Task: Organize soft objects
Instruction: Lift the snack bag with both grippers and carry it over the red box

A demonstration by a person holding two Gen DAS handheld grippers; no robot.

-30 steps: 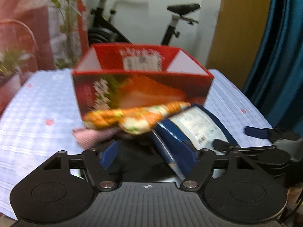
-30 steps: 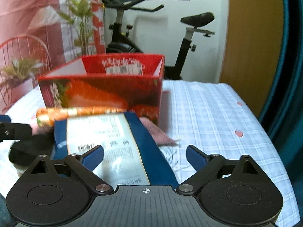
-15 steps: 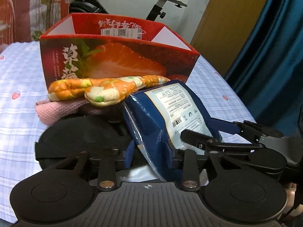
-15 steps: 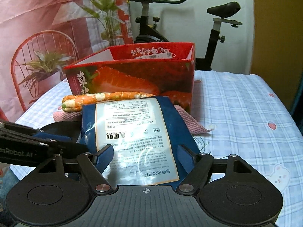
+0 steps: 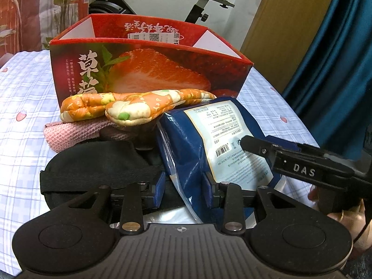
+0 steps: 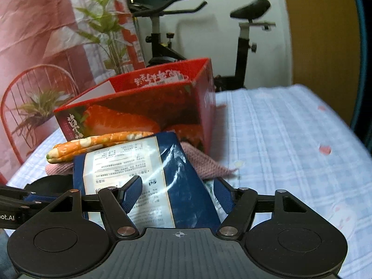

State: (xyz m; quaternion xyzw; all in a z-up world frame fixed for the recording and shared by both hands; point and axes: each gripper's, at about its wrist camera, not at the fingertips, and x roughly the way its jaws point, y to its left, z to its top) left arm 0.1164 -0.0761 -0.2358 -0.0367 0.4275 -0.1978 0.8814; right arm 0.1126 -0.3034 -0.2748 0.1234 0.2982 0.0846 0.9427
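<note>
A blue foil pouch (image 5: pixel 186 144) with a pale printed label lies at the near edge of a heap of soft goods on a checked cloth-covered tabletop (image 5: pixel 21 97), gripped from both sides. The left hand-held gripper (image 5: pixel 183 193) is clamped on the pouch's near-left edge, its blue pads pressing the foil; the right hand-held gripper (image 6: pixel 176 193), whose jaws have just been closing, straddles the pouch's near end with both pads against it. Left of the pouch sits a black padded item with a strap (image 5: pixel 97 162); behind it a pink knitted cloth (image 5: pixel 76 134) carries an orange patterned quilted mitt (image 5: pixel 130 107). Beyond the heap, an open red strawberry-printed box (image 5: pixel 151 69) stands close behind the mitt. An exercise bike (image 6: pixel 176 34) and a potted plant (image 6: pixel 109 30) fill the far background.
</note>
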